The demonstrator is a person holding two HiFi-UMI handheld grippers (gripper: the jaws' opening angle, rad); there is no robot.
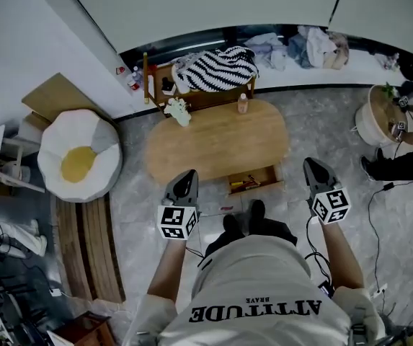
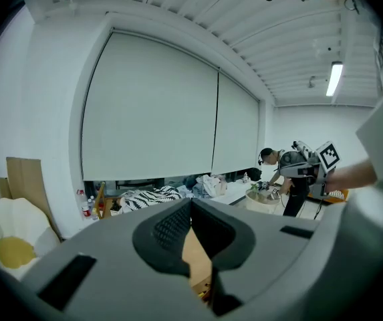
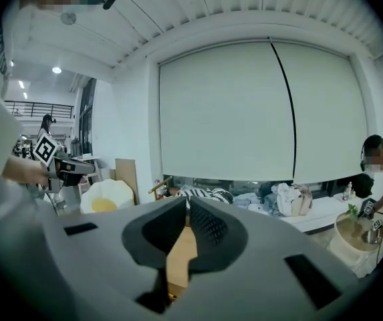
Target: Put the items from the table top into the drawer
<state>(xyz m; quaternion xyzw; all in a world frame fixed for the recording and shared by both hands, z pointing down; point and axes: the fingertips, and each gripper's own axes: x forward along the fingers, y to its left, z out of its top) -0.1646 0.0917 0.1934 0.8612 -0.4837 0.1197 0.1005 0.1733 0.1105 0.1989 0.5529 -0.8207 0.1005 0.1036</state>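
Clearly both tongs are pinched together and empty: left gripper (image 1: 184,181) lower centre-left, right gripper (image 1: 316,170) lower centre-right. I'd spread the right one, then reach up-frame for the small pink bottle (image 1: 243,104) on the oval wooden table (image 1: 217,144), above the open wooden drawer (image 1: 255,189).

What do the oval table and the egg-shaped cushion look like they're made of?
The oval table looks like light wood or veneer, smooth and matte: even tan, no glare. The egg-shaped cushion seems stuffed fabric, puffy, white with a yellow centre; weave too small to tell.
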